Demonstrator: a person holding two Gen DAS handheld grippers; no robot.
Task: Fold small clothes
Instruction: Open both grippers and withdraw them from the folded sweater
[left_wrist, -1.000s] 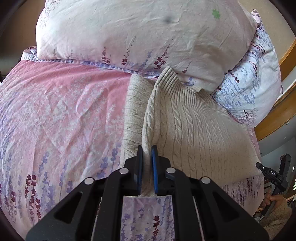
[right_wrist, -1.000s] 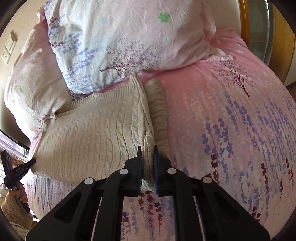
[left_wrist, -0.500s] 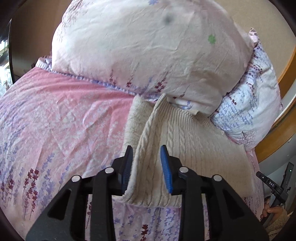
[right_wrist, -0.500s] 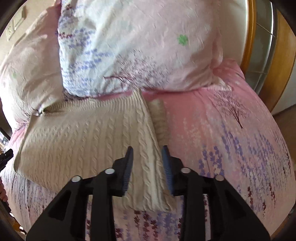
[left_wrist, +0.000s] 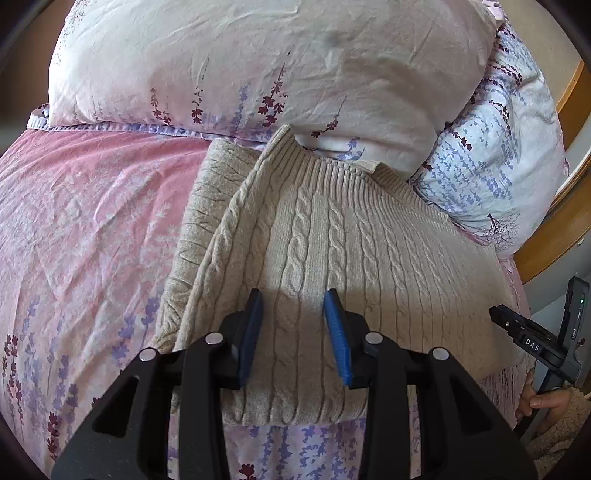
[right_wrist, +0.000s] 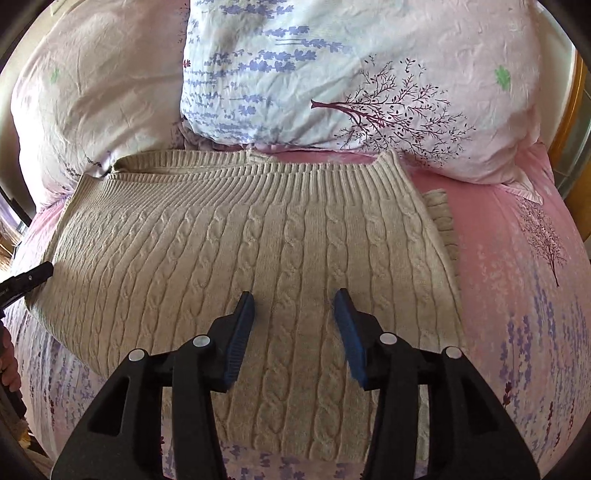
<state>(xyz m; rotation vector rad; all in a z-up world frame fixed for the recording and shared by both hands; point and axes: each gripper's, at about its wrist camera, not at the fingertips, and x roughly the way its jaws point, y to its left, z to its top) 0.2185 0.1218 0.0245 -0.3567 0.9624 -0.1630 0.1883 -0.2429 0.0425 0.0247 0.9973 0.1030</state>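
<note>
Now both grippers have let go. A second back each was pinched narrow on the sweater's folded edge; the left gripper (left_wrist: 293, 325) has parted to a moderate gap with nothing pressed between its blue pads (left_wrist: 338, 336), only knit lying beneath them. The right gripper (right_wrist: 293, 325) is wider, jaws opening at this moment, pads clear of the fabric, cable pattern showing through the gap.

Sweater (left_wrist: 354, 258): beige cable knit, flat on the pink floral bedspread (left_wrist: 85, 229), ribbed neckline (right_wrist: 258, 177) up against the pillows. One side is folded over, the turned-under layer showing as a strip along the left edge in the left wrist view (left_wrist: 207, 206) and the right edge in the right wrist view (right_wrist: 441, 218). Earlier the fold stood beside the fingers; now both views sit over the body of the garment.

Pillows: pale pink one (left_wrist: 258, 66) and a white-and-lavender one (left_wrist: 495, 162) behind, touching the collar.

Right gripper's body (left_wrist: 532, 339) and a hand (left_wrist: 546, 402) show at the left view's far edge.

No containers in sight.
</note>
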